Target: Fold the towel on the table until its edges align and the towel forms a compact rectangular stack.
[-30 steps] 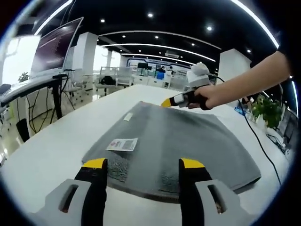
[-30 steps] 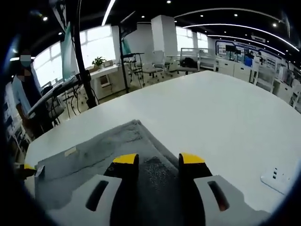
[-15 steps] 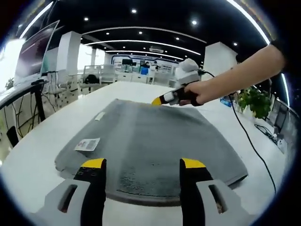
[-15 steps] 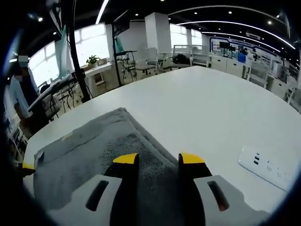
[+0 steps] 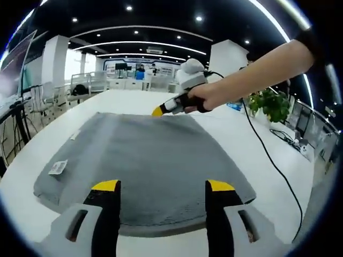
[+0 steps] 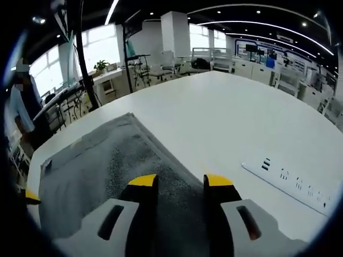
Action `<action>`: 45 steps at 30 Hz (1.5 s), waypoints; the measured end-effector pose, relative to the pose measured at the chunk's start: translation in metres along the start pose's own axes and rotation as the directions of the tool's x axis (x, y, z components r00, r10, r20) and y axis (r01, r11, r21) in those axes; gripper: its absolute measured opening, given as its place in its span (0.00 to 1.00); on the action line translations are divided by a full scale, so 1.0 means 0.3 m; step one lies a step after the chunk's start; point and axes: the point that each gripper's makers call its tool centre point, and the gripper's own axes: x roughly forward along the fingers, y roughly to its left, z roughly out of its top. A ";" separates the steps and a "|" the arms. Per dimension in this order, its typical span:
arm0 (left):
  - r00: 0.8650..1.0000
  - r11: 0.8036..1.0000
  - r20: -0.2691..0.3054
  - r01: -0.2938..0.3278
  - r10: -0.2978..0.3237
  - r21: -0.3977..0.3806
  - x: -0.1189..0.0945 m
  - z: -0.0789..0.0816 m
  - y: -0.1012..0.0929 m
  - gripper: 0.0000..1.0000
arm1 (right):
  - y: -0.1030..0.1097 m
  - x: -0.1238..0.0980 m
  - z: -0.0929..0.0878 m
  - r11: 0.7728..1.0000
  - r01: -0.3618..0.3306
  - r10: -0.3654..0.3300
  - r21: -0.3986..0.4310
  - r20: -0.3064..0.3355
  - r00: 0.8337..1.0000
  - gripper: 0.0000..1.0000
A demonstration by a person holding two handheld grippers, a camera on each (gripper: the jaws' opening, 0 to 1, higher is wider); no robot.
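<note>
A grey terry-cloth towel is laid flat on a white table, with a small white label seen near its left edge. The left gripper, yellow-tipped, is held with jaws apart above the towel's near edge, nothing between them. The right gripper is held by a hand at the towel's far edge; its jaws stand parted over the grey cloth, and whether any cloth is pinched cannot be told. A white power strip lies on the table, apart from the towel.
</note>
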 end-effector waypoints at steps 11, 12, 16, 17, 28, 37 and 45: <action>0.986 0.984 -0.055 0.159 -0.155 0.076 0.004 -0.004 -0.232 0.65 | -0.093 -0.109 -0.036 0.999 0.036 -0.036 -0.006 -0.013 0.999 0.33; 0.985 0.983 -0.058 0.166 -0.161 0.080 0.004 -0.006 -0.240 0.65 | -0.100 -0.117 -0.039 0.999 0.039 -0.039 -0.001 -0.013 0.999 0.33; 0.975 0.968 -0.082 0.217 -0.208 0.127 0.000 -0.011 -0.306 0.64 | -0.129 -0.148 -0.056 0.998 0.054 -0.054 0.012 -0.016 0.998 0.32; 0.972 0.964 -0.087 0.229 -0.219 0.135 0.000 -0.012 -0.324 0.64 | -0.135 -0.153 -0.061 0.998 0.058 -0.057 0.015 -0.018 0.998 0.32; 0.942 0.925 -0.179 0.319 -0.285 0.206 0.007 -0.073 -0.431 0.45 | -0.222 -0.201 -0.141 0.992 0.097 -0.094 0.083 -0.037 0.995 0.32; 0.931 0.914 -0.244 0.329 -0.272 0.236 0.014 -0.124 -0.442 0.26 | -0.233 -0.200 -0.182 0.992 0.091 -0.087 0.090 -0.053 0.995 0.25; 0.935 0.903 -0.268 0.310 -0.232 0.297 0.034 -0.148 -0.436 0.17 | -0.226 -0.187 -0.190 0.993 0.084 -0.081 0.081 -0.038 0.996 0.17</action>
